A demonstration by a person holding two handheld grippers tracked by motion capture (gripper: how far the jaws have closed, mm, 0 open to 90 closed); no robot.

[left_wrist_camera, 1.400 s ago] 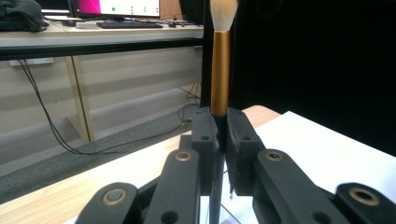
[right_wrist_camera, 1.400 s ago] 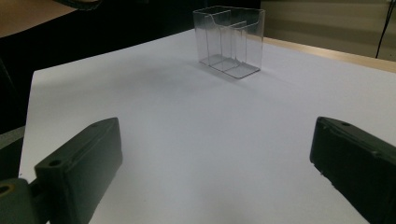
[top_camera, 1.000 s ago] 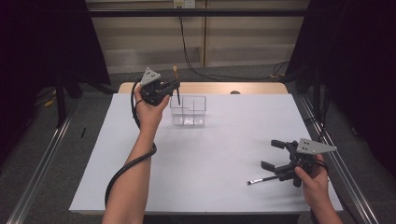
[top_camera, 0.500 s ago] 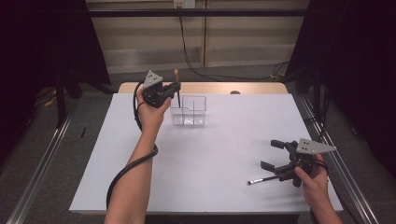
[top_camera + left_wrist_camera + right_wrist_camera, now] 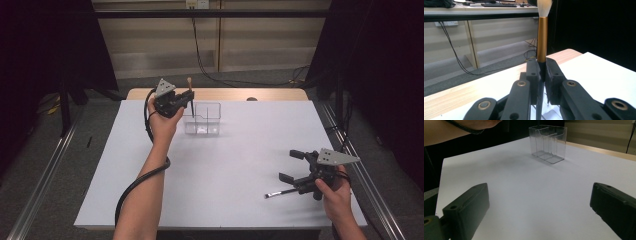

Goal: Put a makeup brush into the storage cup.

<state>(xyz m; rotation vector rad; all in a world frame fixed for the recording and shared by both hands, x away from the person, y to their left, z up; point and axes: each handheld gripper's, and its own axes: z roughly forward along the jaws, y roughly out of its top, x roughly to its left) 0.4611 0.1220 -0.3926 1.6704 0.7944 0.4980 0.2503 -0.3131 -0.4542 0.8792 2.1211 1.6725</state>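
My left gripper (image 5: 189, 100) is shut on a brush (image 5: 190, 92) and holds it upright over the left edge of a clear plastic box (image 5: 202, 119) at the back of the white table. In the left gripper view the brush (image 5: 542, 37) shows a gold ferrule and pale bristles at the top, and its black handle runs down between the closed pads (image 5: 533, 75). My right gripper (image 5: 292, 165) stands open low over the table's front right. A second, dark-handled brush (image 5: 280, 192) lies on the table just under it. In the right gripper view, nothing sits between the wide jaws.
The clear box (image 5: 549, 143) has inner dividers and stands far ahead of the right gripper (image 5: 539, 207). A person's forearm (image 5: 449, 132) crosses the top left of that view. A wooden strip (image 5: 225, 94) borders the table's far edge. Metal rails (image 5: 45, 170) run along both sides.
The left gripper with the brush has sunk a little toward the box. The right gripper has stayed where it was.
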